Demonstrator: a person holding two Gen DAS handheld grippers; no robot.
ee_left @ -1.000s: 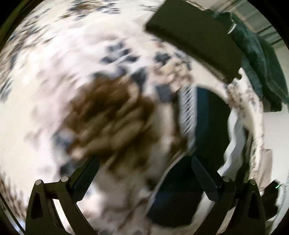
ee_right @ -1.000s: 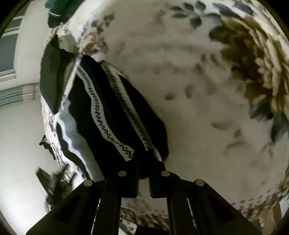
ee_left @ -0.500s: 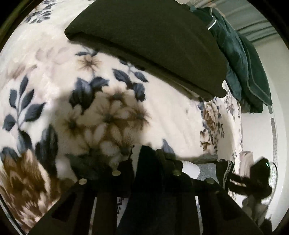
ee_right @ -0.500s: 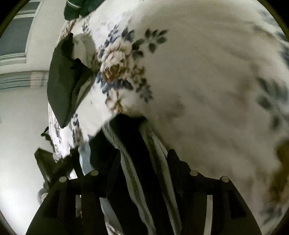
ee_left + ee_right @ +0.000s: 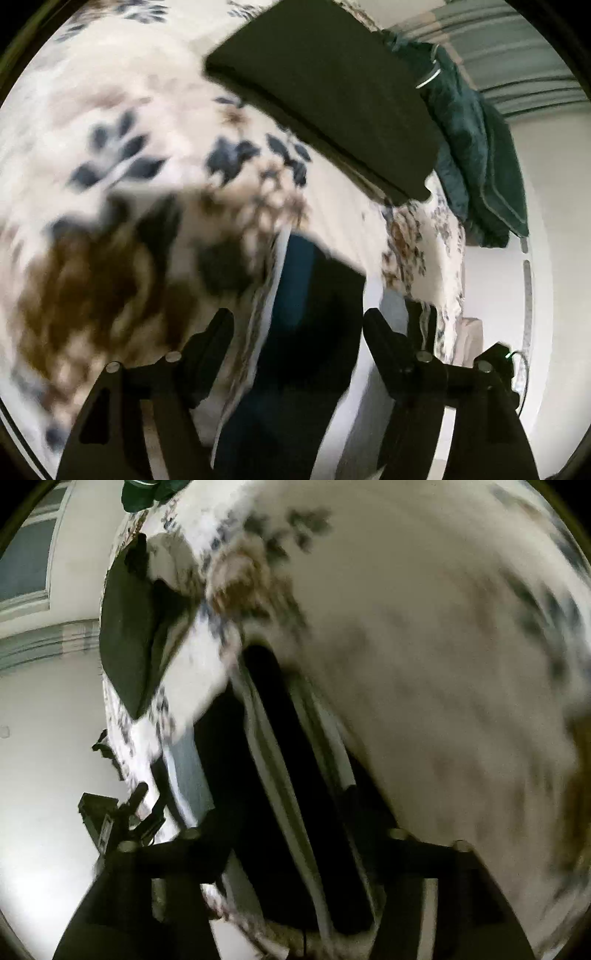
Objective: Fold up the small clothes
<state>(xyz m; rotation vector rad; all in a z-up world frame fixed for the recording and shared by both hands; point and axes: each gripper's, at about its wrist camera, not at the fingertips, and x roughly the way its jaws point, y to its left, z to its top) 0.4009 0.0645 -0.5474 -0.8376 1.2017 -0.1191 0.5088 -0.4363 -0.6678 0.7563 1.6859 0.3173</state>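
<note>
A dark garment [image 5: 317, 295] with white patterned stripes lies on the floral blanket [image 5: 110, 147] near the bed's edge. My left gripper [image 5: 297, 321] hovers over it with its jaws opening. The cloth lies between and below the fingers, and the pads are off it. In the blurred right wrist view the same garment [image 5: 280, 709] runs up between the fingers of my right gripper [image 5: 288, 812]. Its jaws are opening too, with no pad pressing on the cloth.
A folded dark olive cloth [image 5: 332, 92] lies further up the bed, also in the right wrist view [image 5: 125, 627]. A teal blanket [image 5: 476, 147] is heaped behind it. The bed's edge and the pale floor [image 5: 546, 295] lie to the right. A dark device [image 5: 110, 823] shows past the edge.
The left gripper went from wide open to shut on the garment's edge and has parted again. The right gripper, shut on the garment a second ago, has let go and widened. Both views shifted.
</note>
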